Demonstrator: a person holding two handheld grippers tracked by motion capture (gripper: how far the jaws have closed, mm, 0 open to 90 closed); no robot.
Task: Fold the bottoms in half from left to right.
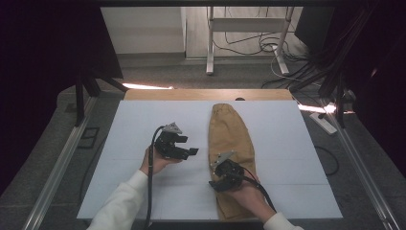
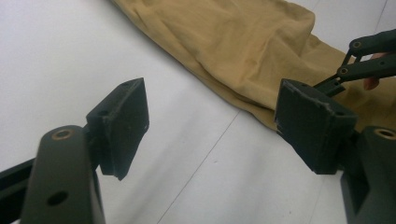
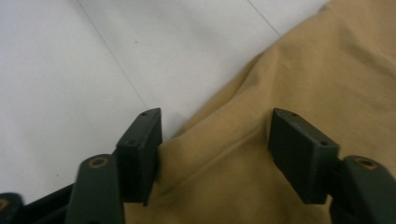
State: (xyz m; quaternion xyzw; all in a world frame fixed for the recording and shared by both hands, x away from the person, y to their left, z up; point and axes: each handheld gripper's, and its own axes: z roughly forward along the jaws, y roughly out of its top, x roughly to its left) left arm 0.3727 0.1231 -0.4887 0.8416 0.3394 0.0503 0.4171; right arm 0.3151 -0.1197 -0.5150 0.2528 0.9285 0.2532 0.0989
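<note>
Where the tan folded garment (image 1: 231,143) meets the table's (image 1: 134,124) near edge, the person's right hand (image 1: 249,194) covers part of it, and what kind of clothing it is cannot be told. It lies lengthwise right of centre, from far edge to near edge. The right gripper (image 1: 216,184) sits at its left hem, jaws apart, straddling the cloth edge without pinching. The left gripper (image 1: 190,145) hangs just left of it, jaws wide and empty.

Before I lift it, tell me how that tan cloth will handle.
The tan cloth will probably be floppy: it lies flat with soft creases and folded layers. It looks light, so it should drape from the right tool, whose open jaws straddle its edge. It likely won't slide much on the white table.
</note>
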